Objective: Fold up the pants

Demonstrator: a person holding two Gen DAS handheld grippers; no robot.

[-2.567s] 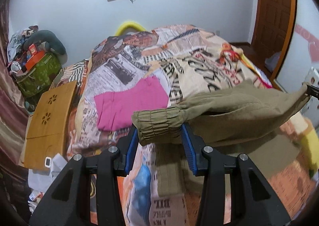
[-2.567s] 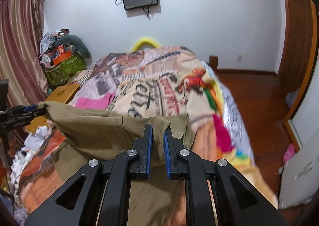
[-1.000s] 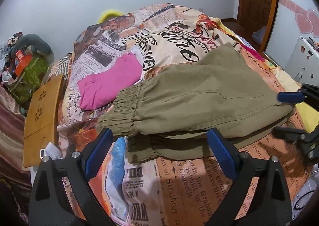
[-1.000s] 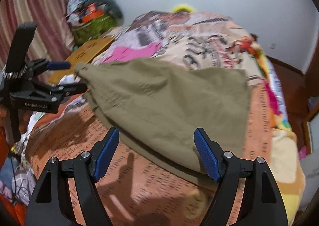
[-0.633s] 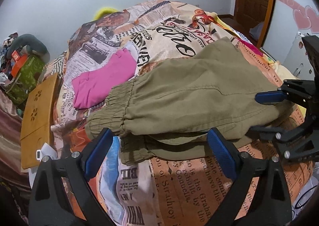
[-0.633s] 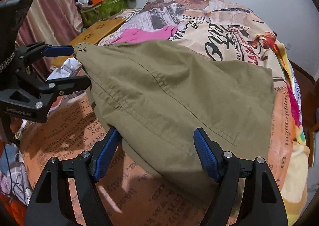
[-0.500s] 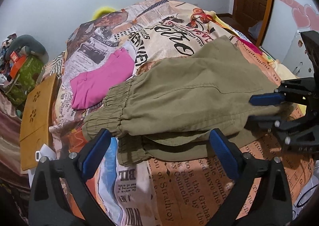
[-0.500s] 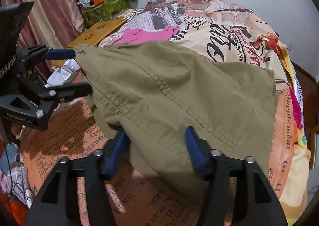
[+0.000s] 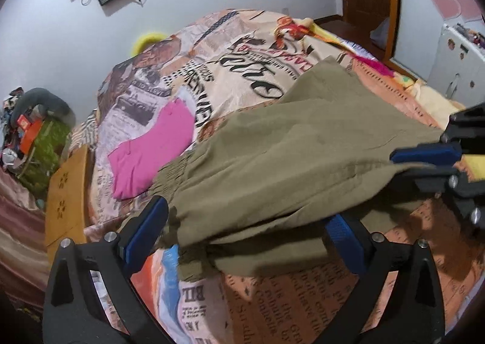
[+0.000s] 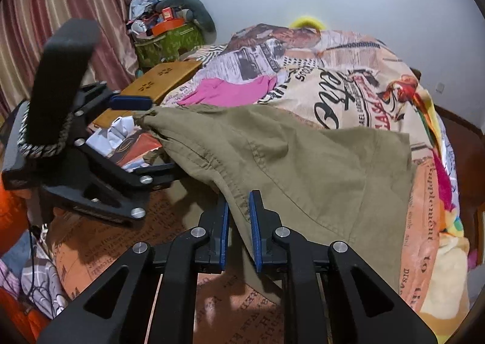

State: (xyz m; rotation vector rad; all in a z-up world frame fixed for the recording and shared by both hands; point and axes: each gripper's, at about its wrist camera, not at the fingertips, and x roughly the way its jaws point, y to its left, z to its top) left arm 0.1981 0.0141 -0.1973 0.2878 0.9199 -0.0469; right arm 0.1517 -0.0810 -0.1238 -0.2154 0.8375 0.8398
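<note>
Your right gripper (image 10: 239, 222) is closing its jaws on a stitched seam edge of the olive-green pants (image 10: 303, 168); the cloth runs between the blue pads, which already pinch it. Your left gripper (image 9: 245, 231) stands with fingers wide apart, and the elasticated waistband (image 9: 169, 171) bunches just ahead of its left finger (image 9: 148, 225), with the pants' folded body spanning the gap above both fingers without being gripped. The pants lie on the newspaper-print bedspread (image 9: 303, 292), already doubled over, one layer showing under the other beyond the left fingertips.

Risks, as judged from here: the right pads may hold only the top layer, so a lift would peel the fold open. If you raise the right side while the left fingers stay apart, the waistband end will drag and skew the fold. The pink garment (image 9: 154, 146), just beyond the waistband from the left fingers, could be caught if you reach too far. The waistband sits near the bed's edge, so the pants could slide off
</note>
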